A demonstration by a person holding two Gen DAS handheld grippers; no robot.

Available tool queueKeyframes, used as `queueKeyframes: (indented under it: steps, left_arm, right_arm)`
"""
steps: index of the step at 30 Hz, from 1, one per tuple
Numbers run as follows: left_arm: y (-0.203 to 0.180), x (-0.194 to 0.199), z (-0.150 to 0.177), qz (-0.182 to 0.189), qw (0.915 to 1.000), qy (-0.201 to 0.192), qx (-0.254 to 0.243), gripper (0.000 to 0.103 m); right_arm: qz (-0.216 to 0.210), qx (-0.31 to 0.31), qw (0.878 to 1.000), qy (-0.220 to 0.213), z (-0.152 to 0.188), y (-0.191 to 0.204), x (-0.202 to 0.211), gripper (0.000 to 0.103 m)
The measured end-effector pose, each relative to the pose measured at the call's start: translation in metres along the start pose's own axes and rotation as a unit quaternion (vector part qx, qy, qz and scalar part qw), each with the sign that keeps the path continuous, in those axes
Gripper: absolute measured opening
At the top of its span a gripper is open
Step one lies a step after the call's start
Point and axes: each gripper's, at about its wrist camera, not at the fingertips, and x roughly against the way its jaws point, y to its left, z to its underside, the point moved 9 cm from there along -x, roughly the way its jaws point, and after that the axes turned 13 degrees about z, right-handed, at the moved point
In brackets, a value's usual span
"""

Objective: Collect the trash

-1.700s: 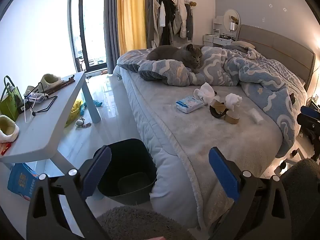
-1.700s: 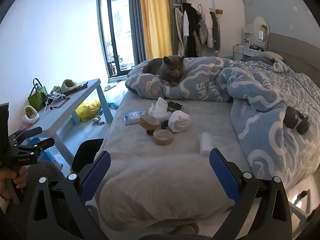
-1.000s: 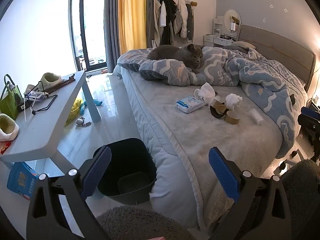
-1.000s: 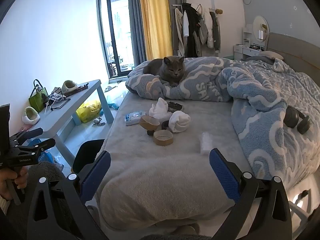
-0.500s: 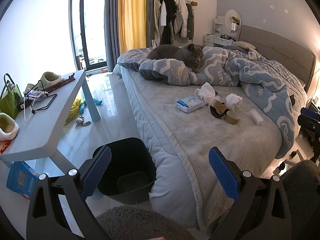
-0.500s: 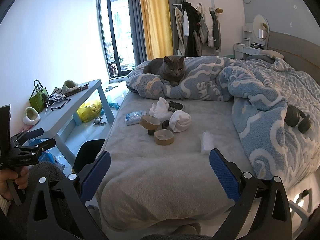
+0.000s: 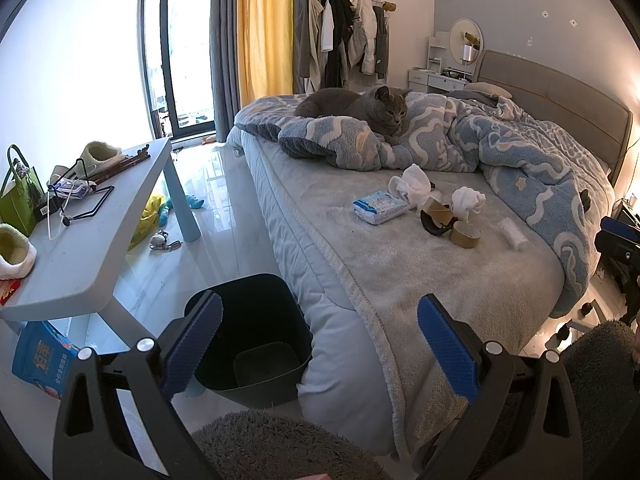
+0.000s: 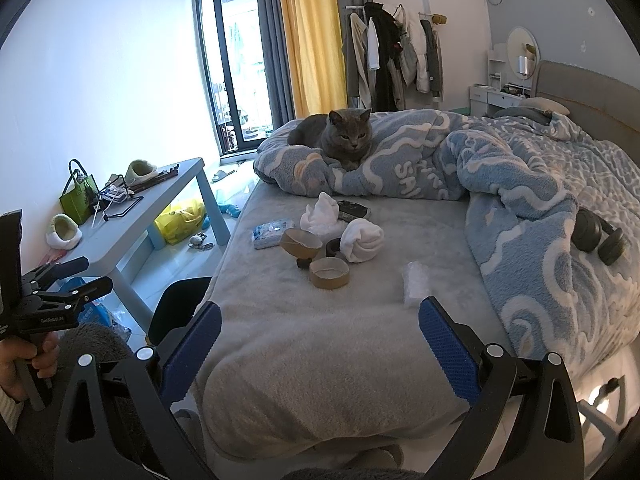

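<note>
Both the left gripper and right gripper hang released and empty short of the bed's foot edge, its bare grey stretch open ahead of the cardboard tape rolls, while the upright dark bin touches the mattress side.

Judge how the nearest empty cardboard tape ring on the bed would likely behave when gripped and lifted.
The cardboard tape ring is hollow and thin-walled, so it is probably very light and may squash if squeezed hard. It lies flat on the soft grey blanket, so it should stay put; tipped onto its edge, it could roll.
</note>
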Motion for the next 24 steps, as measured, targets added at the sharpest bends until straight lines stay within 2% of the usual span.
queueKeyframes:
  steps: [24]
  left_arm:
    - [0.0072,-0.0010,-0.0016,0.002,1.0000,0.001,0.004,0.100]
  right_arm:
    - [-0.001,-0.001,1.000,0.002,0.0006,0.0011,0.0000,0.100]
